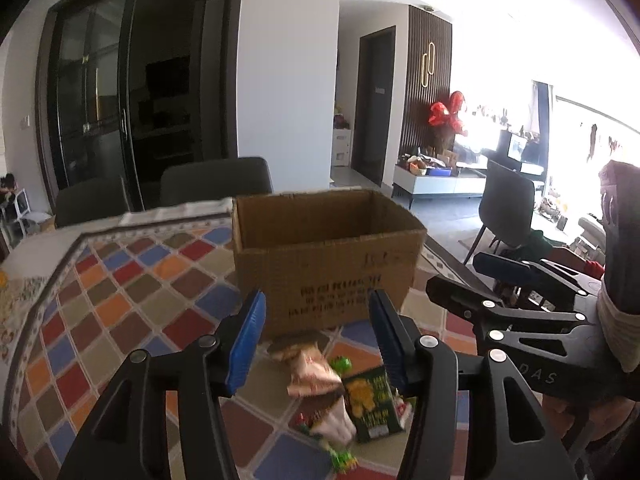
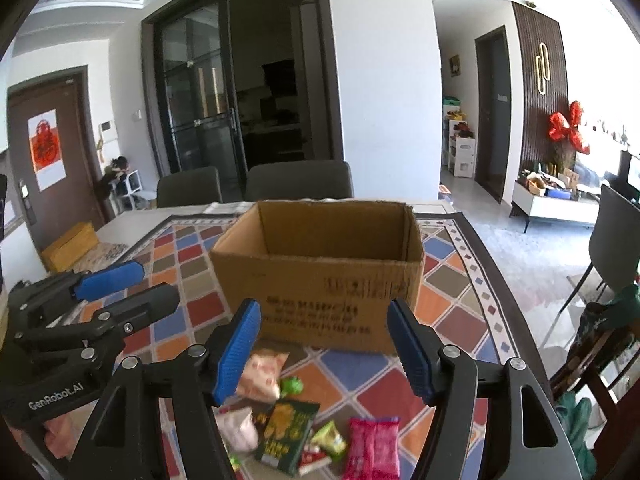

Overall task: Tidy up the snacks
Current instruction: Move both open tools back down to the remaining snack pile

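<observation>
An open cardboard box (image 1: 324,268) stands on the patterned tablecloth; in the right wrist view (image 2: 320,276) its inside looks empty. Snack packets lie in front of it: a pinkish-tan packet (image 1: 312,372) (image 2: 262,374), a dark green packet (image 1: 370,404) (image 2: 288,434), a magenta packet (image 2: 374,448) and small green sweets (image 2: 292,385). My left gripper (image 1: 318,340) is open and empty above the packets. My right gripper (image 2: 326,346) is open and empty above them too. Each gripper shows beside the other, the right gripper (image 1: 480,276) on the right and the left gripper (image 2: 132,284) on the left.
Grey chairs (image 2: 300,180) stand behind the table's far edge. Another chair (image 2: 616,232) stands to the right on the floor. The table edge (image 2: 508,280) runs close on the right. A yellow box (image 2: 70,246) sits at the left.
</observation>
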`<state>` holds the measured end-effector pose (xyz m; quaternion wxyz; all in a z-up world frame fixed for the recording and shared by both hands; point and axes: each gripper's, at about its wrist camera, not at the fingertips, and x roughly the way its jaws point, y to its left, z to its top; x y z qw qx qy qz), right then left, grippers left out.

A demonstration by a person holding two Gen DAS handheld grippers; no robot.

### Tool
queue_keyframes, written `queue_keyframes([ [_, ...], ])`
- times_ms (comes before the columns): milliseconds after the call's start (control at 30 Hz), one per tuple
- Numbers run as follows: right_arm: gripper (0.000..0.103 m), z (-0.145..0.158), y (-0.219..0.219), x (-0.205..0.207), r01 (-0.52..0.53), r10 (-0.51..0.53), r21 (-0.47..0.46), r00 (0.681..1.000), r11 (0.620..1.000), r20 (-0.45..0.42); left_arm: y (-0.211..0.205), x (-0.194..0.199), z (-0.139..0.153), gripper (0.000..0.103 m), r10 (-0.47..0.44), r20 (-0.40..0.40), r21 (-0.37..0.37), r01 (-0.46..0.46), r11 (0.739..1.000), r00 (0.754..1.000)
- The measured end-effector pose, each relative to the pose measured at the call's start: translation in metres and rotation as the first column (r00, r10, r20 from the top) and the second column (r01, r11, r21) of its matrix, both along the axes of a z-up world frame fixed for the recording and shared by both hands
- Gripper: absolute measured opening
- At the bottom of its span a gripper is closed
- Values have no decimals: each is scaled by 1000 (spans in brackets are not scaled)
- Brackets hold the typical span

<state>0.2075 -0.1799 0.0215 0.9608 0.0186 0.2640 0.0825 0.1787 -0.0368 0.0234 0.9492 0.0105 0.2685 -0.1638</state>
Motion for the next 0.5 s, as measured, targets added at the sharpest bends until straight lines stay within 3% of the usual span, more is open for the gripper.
queue_keyframes([
  [500,67,-54,6,-47,-20,20,-2,994,1000,-106,3,-41,-57,53,-17,-112,-12,15,1000,994],
])
